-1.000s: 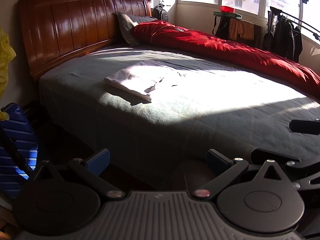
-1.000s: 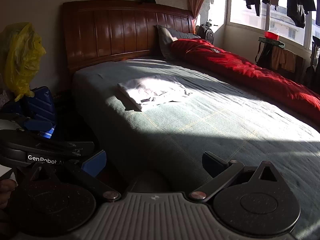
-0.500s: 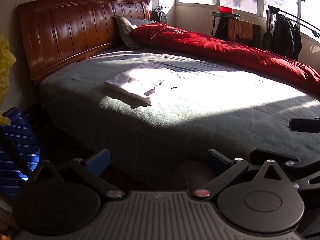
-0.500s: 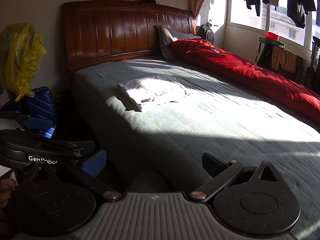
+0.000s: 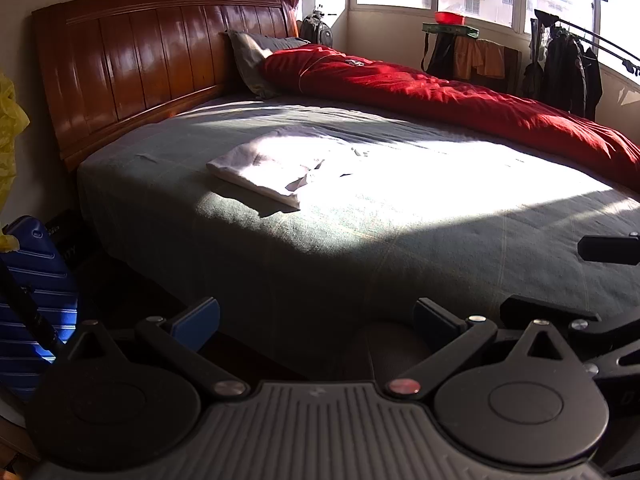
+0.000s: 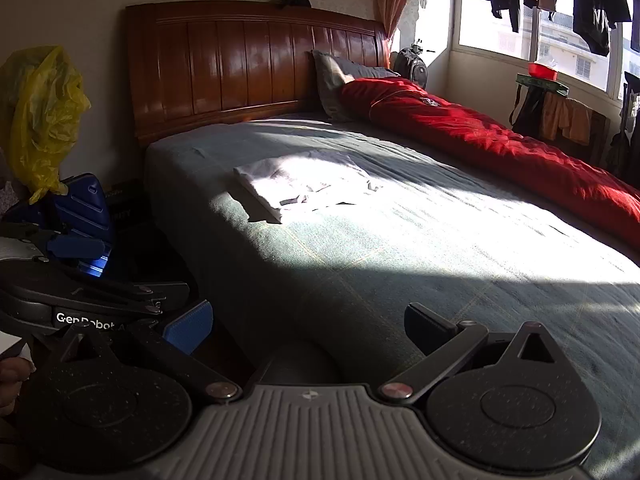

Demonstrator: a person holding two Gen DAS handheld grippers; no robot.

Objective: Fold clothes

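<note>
A wide bed [image 5: 360,248] with a grey-green cover fills both views, a wooden headboard [image 5: 152,56] behind it and a red duvet [image 5: 460,100] along its far side. A folded white garment [image 5: 280,166] lies flat in sunlight near the headboard end — well apart from both grippers. The left gripper [image 5: 316,318] and right gripper [image 6: 306,326] hang off the bed's near edge, jaws spread wide, empty.

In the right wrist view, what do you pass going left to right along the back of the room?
Yellow plastic bag → brown wooden headboard → grey pillow → dark backpack → red bowl.
</note>
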